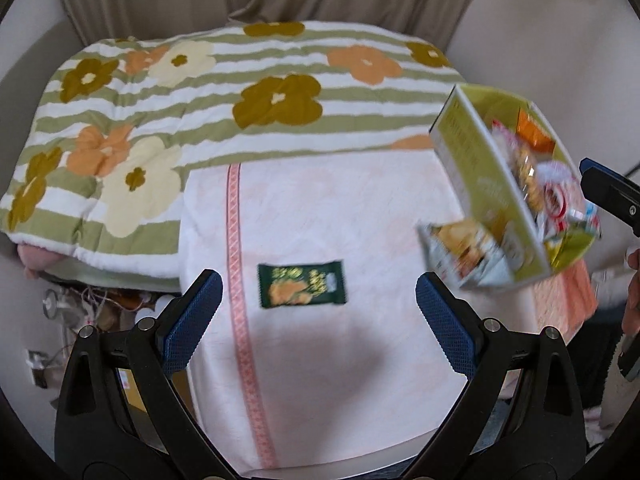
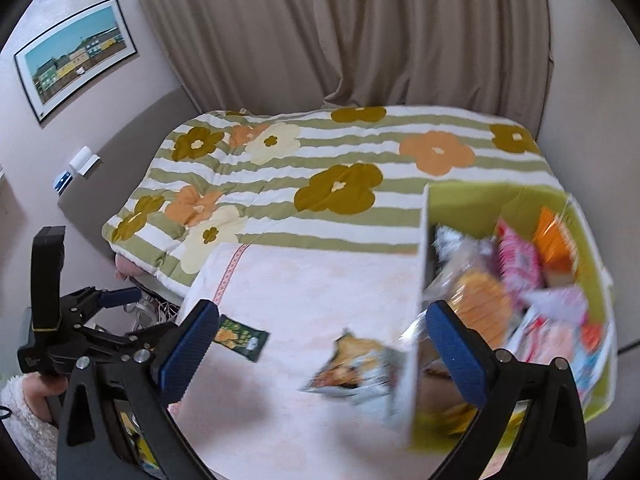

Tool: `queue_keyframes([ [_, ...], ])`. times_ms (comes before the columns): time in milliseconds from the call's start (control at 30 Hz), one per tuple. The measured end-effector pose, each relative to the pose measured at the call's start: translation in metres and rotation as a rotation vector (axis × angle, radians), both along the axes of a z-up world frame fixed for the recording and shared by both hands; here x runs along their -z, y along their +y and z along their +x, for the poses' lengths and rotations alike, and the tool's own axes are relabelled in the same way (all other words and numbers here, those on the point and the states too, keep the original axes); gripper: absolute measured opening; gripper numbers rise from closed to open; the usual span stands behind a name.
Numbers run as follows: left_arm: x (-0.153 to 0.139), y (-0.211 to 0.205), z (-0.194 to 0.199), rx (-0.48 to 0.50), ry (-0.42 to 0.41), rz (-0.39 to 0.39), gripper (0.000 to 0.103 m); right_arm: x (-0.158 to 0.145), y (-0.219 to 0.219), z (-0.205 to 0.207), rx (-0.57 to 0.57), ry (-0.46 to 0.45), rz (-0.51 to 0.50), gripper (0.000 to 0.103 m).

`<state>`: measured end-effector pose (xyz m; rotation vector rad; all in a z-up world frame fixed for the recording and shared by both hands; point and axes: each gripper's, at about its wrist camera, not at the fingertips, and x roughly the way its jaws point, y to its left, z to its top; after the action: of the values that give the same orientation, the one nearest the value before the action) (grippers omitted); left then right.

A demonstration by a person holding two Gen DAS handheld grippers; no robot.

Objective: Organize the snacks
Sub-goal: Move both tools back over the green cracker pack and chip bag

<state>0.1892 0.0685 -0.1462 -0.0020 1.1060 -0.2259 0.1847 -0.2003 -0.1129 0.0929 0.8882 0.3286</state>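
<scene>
A green snack packet [image 1: 302,284] lies on the pink towel [image 1: 340,208], between and just ahead of my open, empty left gripper [image 1: 318,308]. It also shows in the right wrist view [image 2: 240,338]. A yellow-green box [image 1: 480,172] full of snack packets stands tilted at the towel's right side. A pale chip packet [image 1: 464,256] leans against its near wall. In the right wrist view my right gripper [image 2: 320,344] is open, with the box wall [image 2: 416,312] and the chip packet [image 2: 356,372] between its fingers. The box's snacks [image 2: 520,280] are blurred.
A striped floral quilt [image 1: 240,92] covers the bed behind the towel. Beige curtains [image 2: 360,40] hang at the back. A framed picture [image 2: 76,56] is on the left wall. Cables and clutter [image 1: 80,312] lie on the floor at the left.
</scene>
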Motion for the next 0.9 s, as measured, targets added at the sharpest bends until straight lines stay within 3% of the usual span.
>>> queue_keyframes([
  [300, 0.048, 0.014, 0.024, 0.245, 0.056, 0.021, 0.097, 0.045, 0.03, -0.023, 0.148, 0.018, -0.039, 0.103],
  [400, 0.063, 0.009, 0.034, 0.338, 0.052, 0.042, 0.097, 0.063, 0.037, -0.028, 0.177, 0.008, -0.098, 0.103],
  [700, 0.128, -0.011, 0.052, 0.597, 0.081, 0.168, 0.097, 0.107, 0.059, -0.031, 0.191, -0.031, -0.22, 0.103],
  [900, 0.153, -0.022, 0.055, 0.688, 0.085, 0.261, 0.097, 0.126, 0.058, -0.022, 0.197, -0.016, -0.229, 0.103],
])
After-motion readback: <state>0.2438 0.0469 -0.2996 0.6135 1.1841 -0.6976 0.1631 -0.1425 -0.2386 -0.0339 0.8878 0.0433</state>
